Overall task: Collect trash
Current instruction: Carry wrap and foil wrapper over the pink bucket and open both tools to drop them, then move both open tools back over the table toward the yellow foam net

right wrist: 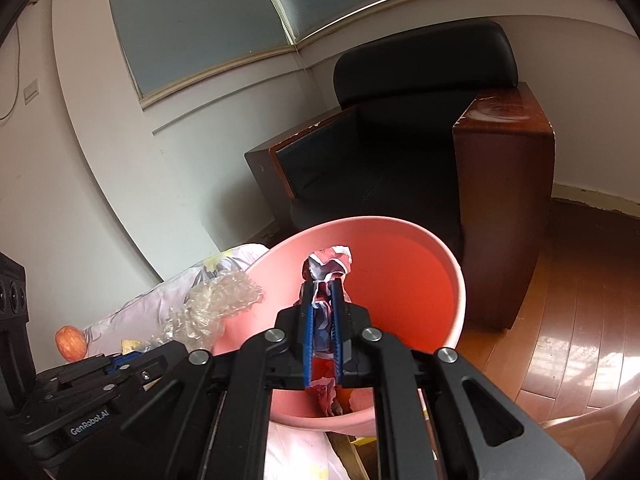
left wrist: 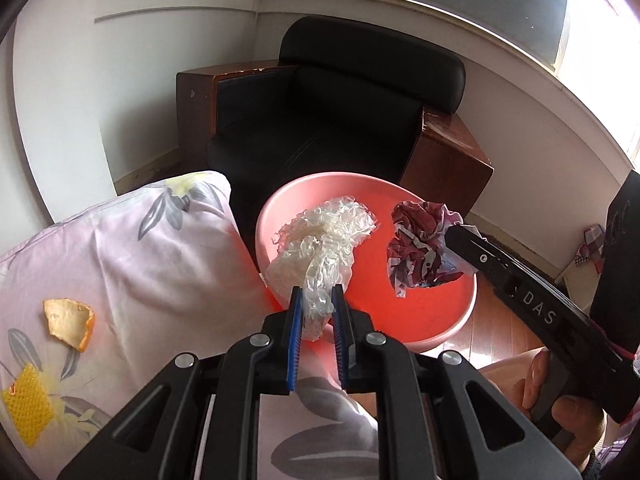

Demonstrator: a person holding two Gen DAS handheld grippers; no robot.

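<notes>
Holding trash over the pink basin, both grippers are loaded and nothing has been let go. The left gripper is nearly closed on the tail of a crumpled clear plastic bag, whose bulk puffs out ahead of the blue pads above the basin's near-left rim. The right gripper is clamped almost fully on a wad of red-and-white printed wrapper, which hangs over the middle of the basin.

The likeliest trouble is the plastic bag. It is thin, wrinkled and springy, and part of it sits over the rim, not the hollow; released here, it could slide down the outside onto the floral bedding. Film like this also tends to cling to ribbed pads, so it may not drop cleanly when the jaws part. The two bundles hang near each other, and a snag between them could drag one out. The basin looks light, smooth plastic, perched partly on soft bedding, so a knock from either gripper could tip it toward the wooden floor.

The wrapper is stiffer, creased into sharp folds, and should fall more readily. More trash waits on the bedding: a curled orange peel with a pale inner face, and a yellow honeycomb-textured scrap.
</notes>
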